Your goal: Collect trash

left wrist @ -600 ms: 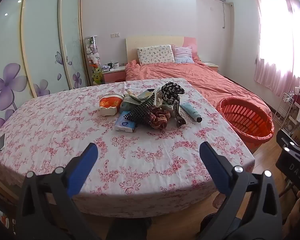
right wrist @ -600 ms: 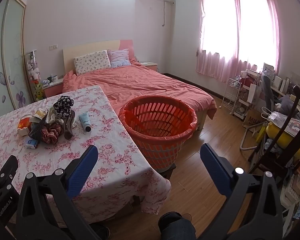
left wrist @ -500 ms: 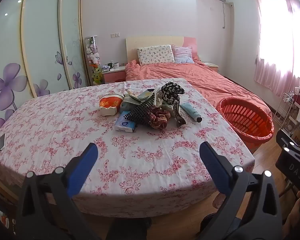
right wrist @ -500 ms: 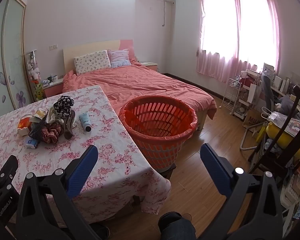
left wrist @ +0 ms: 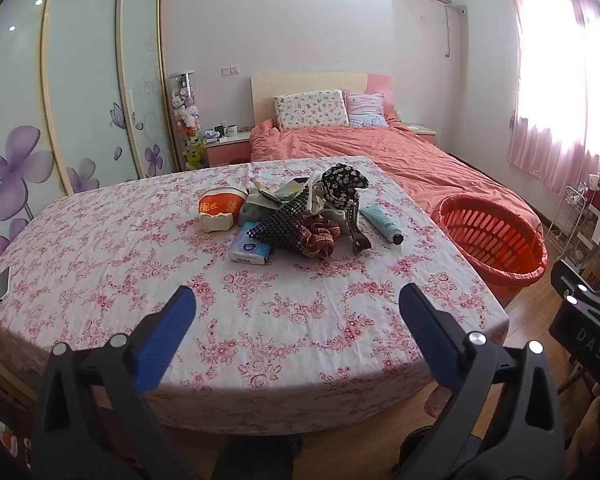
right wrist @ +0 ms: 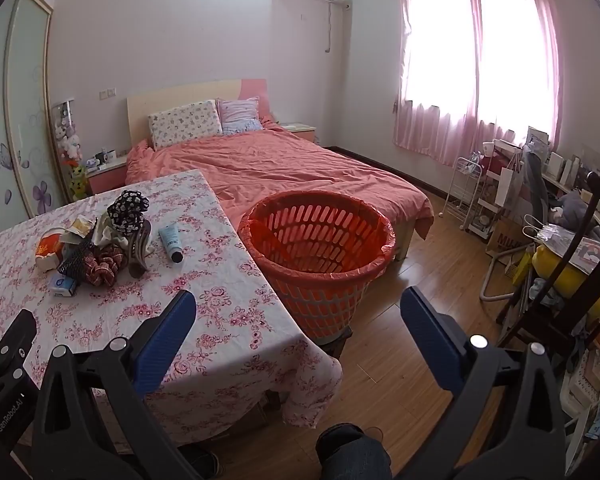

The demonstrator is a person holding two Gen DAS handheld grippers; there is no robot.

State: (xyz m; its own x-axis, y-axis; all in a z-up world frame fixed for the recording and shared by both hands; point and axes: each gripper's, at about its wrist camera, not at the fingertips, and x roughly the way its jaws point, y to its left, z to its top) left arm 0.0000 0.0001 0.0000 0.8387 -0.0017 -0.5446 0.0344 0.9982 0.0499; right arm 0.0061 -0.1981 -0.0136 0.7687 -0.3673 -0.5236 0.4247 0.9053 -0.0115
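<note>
A pile of items lies mid-table: an orange and white paper bowl [left wrist: 219, 210], a tissue pack [left wrist: 250, 249], a black beaded mat [left wrist: 283, 222], a plaid scrunchie [left wrist: 317, 238], a black floral cloth [left wrist: 342, 184], a hair claw [left wrist: 356, 232] and a blue tube [left wrist: 381, 224]. The pile also shows in the right wrist view [right wrist: 100, 248]. An orange basket [right wrist: 318, 252] stands on the floor at the table's right side. My left gripper [left wrist: 296, 320] is open and empty over the table's near part. My right gripper [right wrist: 298, 320] is open and empty, near the table's corner and the basket.
The table has a pink floral cloth [left wrist: 100, 240]. A phone [left wrist: 2, 286] lies at its left edge. A bed [right wrist: 280, 168] stands behind. A chair and cluttered shelves [right wrist: 560, 248] stand at the right. Wood floor [right wrist: 400, 360] lies between them and the basket.
</note>
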